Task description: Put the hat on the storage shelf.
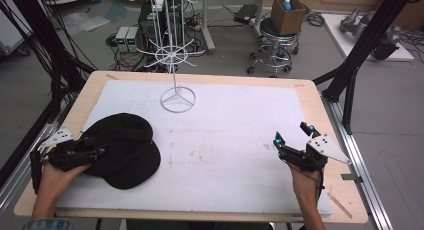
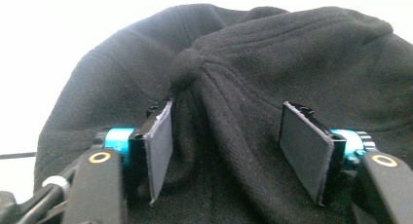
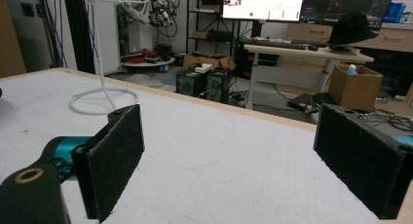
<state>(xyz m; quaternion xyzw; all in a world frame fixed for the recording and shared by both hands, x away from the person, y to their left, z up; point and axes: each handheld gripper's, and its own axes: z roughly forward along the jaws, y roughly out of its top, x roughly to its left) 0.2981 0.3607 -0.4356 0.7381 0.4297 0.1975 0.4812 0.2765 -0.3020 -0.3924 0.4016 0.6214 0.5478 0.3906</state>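
Black cap [image 2: 272,83] bunched between left gripper [image 2: 238,151] pads, not yet pinched; right gripper [image 1: 295,136] resting low, spread wide apart.

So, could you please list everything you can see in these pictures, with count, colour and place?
cap: one, black, left side of the mat, crown between the left gripper's open pads
rack: one, white wire, ring base at the far middle of the mat
mat: one, white, covering most of the table
table: one, light wood, under the mat
box: one, brown cardboard, on a stool on the floor beyond the table
left gripper: one, black, over the cap, pads not pressing it
right gripper: one, black, right side of the mat, jaws open with nothing between them
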